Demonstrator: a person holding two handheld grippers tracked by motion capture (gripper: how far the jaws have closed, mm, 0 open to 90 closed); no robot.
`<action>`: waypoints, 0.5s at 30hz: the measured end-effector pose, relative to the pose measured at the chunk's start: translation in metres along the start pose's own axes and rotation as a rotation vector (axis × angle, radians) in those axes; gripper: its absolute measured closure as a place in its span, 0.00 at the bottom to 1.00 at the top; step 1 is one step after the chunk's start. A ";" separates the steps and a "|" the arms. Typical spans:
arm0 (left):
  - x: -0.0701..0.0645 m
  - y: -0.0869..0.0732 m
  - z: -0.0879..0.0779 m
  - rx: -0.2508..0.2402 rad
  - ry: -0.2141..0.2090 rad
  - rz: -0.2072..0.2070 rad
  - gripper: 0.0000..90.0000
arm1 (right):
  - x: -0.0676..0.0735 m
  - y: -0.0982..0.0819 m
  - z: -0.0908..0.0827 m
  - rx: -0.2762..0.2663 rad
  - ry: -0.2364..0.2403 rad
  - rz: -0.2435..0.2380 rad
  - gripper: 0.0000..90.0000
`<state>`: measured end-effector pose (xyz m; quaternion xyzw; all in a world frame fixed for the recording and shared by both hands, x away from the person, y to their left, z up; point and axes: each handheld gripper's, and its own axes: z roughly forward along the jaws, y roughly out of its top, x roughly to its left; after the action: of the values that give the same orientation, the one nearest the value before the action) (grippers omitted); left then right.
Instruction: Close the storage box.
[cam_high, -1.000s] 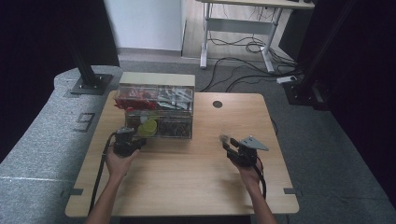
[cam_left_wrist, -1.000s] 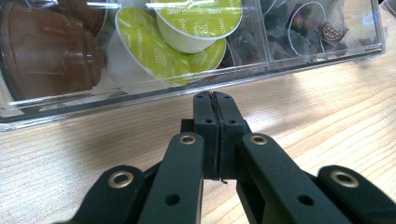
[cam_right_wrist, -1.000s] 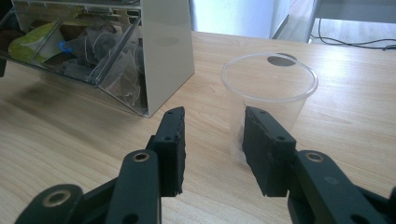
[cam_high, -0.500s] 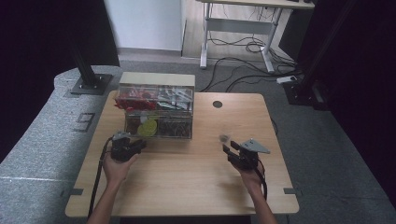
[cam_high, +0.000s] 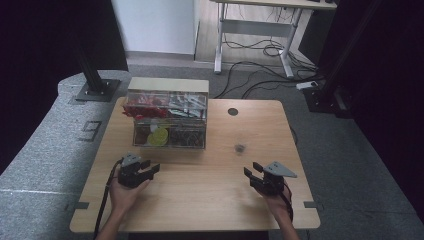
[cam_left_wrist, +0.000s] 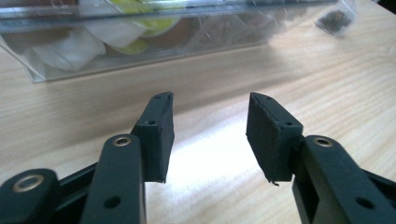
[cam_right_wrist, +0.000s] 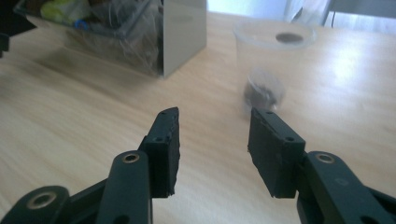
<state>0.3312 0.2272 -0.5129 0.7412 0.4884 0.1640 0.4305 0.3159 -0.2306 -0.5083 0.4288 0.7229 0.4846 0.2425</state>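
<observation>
Clear plastic cup (cam_right_wrist: 273, 65) with a dark lump in its bottom is standing on the wooden desk (cam_high: 210, 200), at about 1 o'clock from the right tool (cam_high: 256, 176), apart from it. Clear plastic storage box (cam_high: 167, 120) of packets is sitting at 10 o'clock from the cup. Both tools are spread and empty, jaws just opening; left tool (cam_high: 148, 171) is sitting near the box front. Looks like the reach step: next, the right tool is needing to advance and straddle the cup.
</observation>
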 end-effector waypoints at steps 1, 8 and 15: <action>-0.001 -0.002 -0.001 0.005 -0.004 0.006 0.56 | -0.001 -0.003 -0.002 0.005 -0.002 0.003 0.57; -0.009 -0.019 -0.006 0.046 -0.017 0.032 0.54 | -0.013 -0.027 -0.012 0.059 -0.013 0.022 0.53; -0.009 -0.037 -0.010 0.095 -0.001 0.017 0.54 | -0.023 -0.041 -0.016 0.115 -0.013 0.044 0.50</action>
<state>0.2991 0.2298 -0.5352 0.7650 0.4891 0.1437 0.3937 0.2992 -0.2648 -0.5407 0.4608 0.7384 0.4447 0.2114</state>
